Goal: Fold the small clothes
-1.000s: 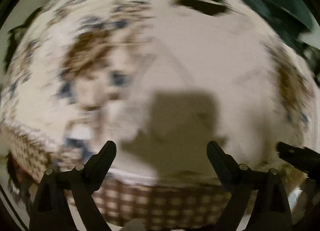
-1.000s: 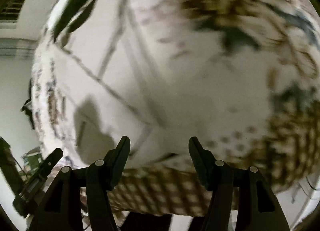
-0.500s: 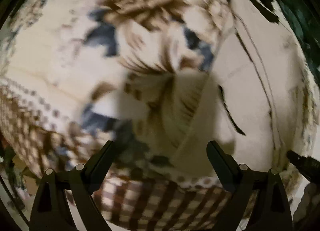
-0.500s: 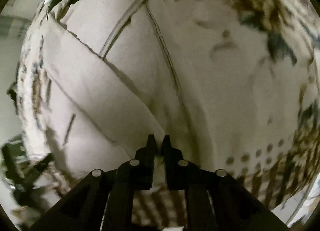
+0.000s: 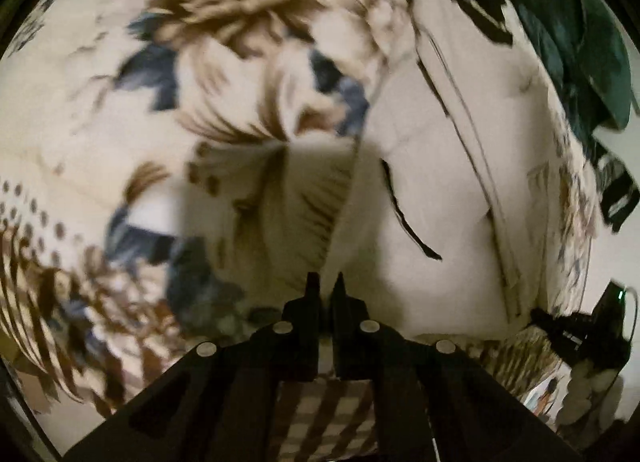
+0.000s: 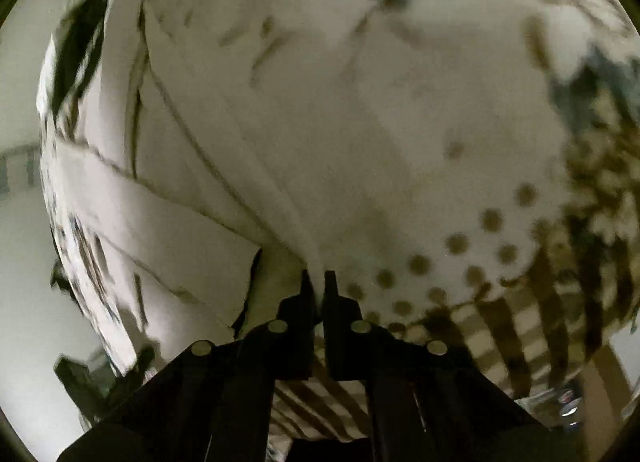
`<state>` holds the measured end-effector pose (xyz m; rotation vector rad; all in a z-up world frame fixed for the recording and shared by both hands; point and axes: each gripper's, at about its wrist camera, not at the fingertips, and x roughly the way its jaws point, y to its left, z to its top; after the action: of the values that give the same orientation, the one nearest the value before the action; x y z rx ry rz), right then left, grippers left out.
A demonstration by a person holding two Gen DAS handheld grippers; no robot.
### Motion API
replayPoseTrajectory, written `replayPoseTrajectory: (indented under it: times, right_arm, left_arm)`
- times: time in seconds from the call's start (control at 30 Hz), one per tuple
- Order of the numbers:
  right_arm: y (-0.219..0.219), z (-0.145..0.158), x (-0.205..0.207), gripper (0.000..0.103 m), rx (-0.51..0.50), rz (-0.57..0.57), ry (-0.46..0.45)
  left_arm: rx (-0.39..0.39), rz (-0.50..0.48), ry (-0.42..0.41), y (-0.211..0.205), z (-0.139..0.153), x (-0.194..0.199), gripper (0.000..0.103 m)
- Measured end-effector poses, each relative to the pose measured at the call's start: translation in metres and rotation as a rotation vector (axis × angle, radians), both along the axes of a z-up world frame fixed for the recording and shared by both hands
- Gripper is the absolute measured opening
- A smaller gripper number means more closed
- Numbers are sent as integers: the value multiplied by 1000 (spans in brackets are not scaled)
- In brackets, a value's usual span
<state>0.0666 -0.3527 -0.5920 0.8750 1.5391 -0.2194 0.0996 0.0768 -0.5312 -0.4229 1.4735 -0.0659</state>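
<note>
Main risk: each pinch sits on a thin edge of cloth, so a lift or pull apart could let the hem slide out of the jaws; judged likely if the two hands move at different rates, since the fabric between them would take the strain unevenly. Second risk: the garment (image 5: 432,166), a pale cream piece with dark-edged seams, lies directly on a patterned blanket (image 5: 224,74) of similar tone, and a jaw closing low could catch blanket pile along with the hem and drag it up. Third: the folded layers ahead of the right tips could slip apart once lifted. Left hand-held gripper (image 5: 325,282): jaws pressed almost together, only a narrow slit between the tips, nipping the near edge of the garment; most of the cloth runs ahead and to its right. Right hand-held gripper (image 6: 318,280): jaws likewise nearly closed, pinching a raised ridge of the same cream fabric directly at its tips, with the overlapping bands (image 6: 160,214) of the garment ahead and to its left. Motion blur in both views; the amount of fabric inside either pinch cannot be told.
</note>
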Motion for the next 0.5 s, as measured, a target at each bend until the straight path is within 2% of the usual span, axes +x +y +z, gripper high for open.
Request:
replayPoseTrajectory:
  times: [0.1,0.2,0.23,0.27,0.3,0.33,0.4,0.43,0.47,0.5]
  right_arm:
    - [-11,5,-10,3,25,15,-8]
    - [1,-7,-3,6,71,27,10]
    - [1,-12,0,15,81,25,21]
    - [-4,-15,-2,30,93,28,26]
    - [-5,-17,-2,35,102,26,27]
    - [-2,-22,1,35,106,22,30]
    - [0,-23,0,34,104,21,27]
    - [1,-20,0,12,84,31,15]
    - [1,-15,-1,3,67,47,2]
    - [9,-11,2,3,52,53,-8]
  left_arm:
    - [-24,-7,13,9,-5,-5,3]
    - [-87,-16,78,15,-27,10,9]
    - [-118,-3,101,15,-32,13,10]
    - [-155,13,108,17,-35,10,10]
    - [-168,21,110,21,-32,6,10]
    - [-178,26,115,22,-36,8,10]
    - [-160,27,102,23,-30,0,8]
    - [-153,29,88,23,-27,1,7]
    - [-149,35,63,20,-22,2,3]
    - [-146,41,51,15,-19,9,3]
